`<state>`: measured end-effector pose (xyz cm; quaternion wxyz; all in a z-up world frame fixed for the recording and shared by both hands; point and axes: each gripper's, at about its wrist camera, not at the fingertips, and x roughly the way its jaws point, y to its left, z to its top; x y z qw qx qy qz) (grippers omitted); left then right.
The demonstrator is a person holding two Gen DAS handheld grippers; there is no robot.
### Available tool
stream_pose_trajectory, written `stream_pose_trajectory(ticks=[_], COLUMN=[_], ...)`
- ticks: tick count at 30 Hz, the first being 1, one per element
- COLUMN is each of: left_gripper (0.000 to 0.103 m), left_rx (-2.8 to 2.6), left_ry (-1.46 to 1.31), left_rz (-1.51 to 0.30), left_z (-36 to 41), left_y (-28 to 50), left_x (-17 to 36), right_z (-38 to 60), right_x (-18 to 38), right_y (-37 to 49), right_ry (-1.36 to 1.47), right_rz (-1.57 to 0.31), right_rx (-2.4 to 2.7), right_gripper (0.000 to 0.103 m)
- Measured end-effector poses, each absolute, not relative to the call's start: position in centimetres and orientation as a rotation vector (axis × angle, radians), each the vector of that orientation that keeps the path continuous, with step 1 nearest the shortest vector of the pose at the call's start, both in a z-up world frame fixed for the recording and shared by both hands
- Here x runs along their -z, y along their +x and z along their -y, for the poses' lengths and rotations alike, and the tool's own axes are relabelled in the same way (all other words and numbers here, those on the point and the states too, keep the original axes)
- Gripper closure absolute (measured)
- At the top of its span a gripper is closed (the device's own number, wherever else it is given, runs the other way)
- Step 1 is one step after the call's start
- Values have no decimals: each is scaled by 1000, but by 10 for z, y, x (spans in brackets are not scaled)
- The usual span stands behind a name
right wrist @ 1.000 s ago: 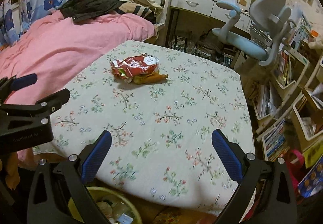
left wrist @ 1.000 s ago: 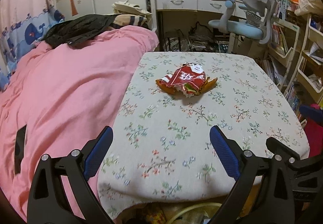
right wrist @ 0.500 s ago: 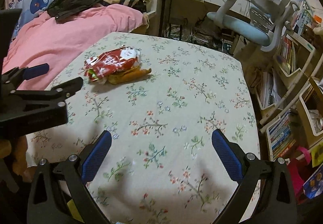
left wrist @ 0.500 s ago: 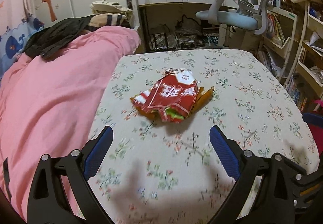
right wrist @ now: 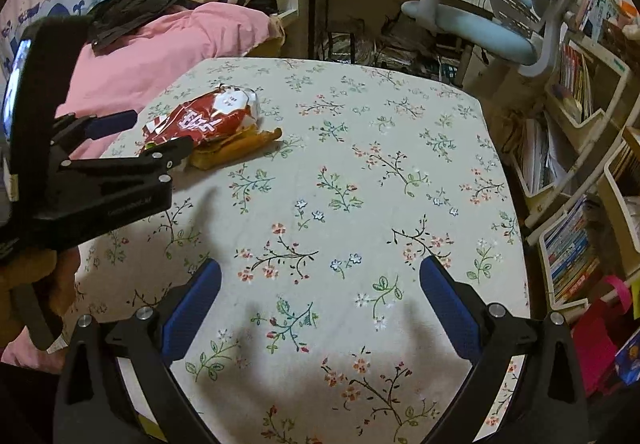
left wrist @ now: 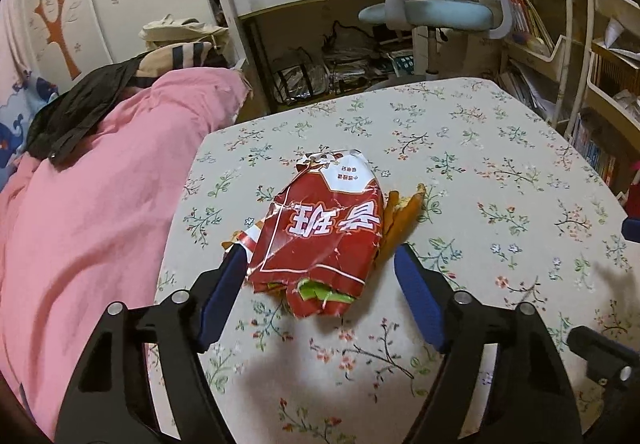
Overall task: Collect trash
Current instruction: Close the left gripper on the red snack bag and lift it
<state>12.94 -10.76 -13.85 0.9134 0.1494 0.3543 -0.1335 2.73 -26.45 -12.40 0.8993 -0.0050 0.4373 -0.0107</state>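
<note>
- A red wrapper (left wrist: 324, 240) is being seen lying flat on the tabletop (left wrist: 500, 147), toward the left edge, near the pink bedding (left wrist: 100, 203); orange scrap (left wrist: 400, 215) is being pressed under its right side.
- The left gripper (left wrist: 320, 268) is being held straight over the wrapper's near end. Its jaws have just been closing and are being kept apart, with the wrapper's torn near end lying between the blue pads (left wrist: 222, 290).
- The left pad is being shown right at the wrapper's left edge; whether it is touching cannot be told. The right pad is being kept clear of the foil, with the orange scrap's tip just beside it.
- The wrapper's long axis is being read as running away from the left gripper, roughly along its pointing line, so the jaws are being set across the narrow width.
- The right gripper (right wrist: 320, 300) is being held with jaws wide apart and empty over bare cloth near the tabletop's near edge; the wrapper (right wrist: 204, 117) is lying well apart from it, ahead and to the left.
- The left gripper (right wrist: 120, 139) is being judged the nearer one by far; the grasp is being judged as its job.
- Judged risk: only the foil is being pinched and the orange scrap (right wrist: 236, 145) left behind.
</note>
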Motion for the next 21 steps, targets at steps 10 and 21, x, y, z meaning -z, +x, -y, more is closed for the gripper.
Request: stream_pose_trajectory(ticks=[10, 21], left_gripper=[102, 89], left_rx=[323, 391], left_ry=[243, 212], left_rz=[-797, -810], left_z=[97, 89], left_y=[148, 150], left_x=[144, 127], right_z=[257, 252], right_x=[129, 131], right_y=[35, 38], right_ry=[-12, 22], right_rz=[-919, -926], right_rx=[0, -26], right_gripper=[8, 8])
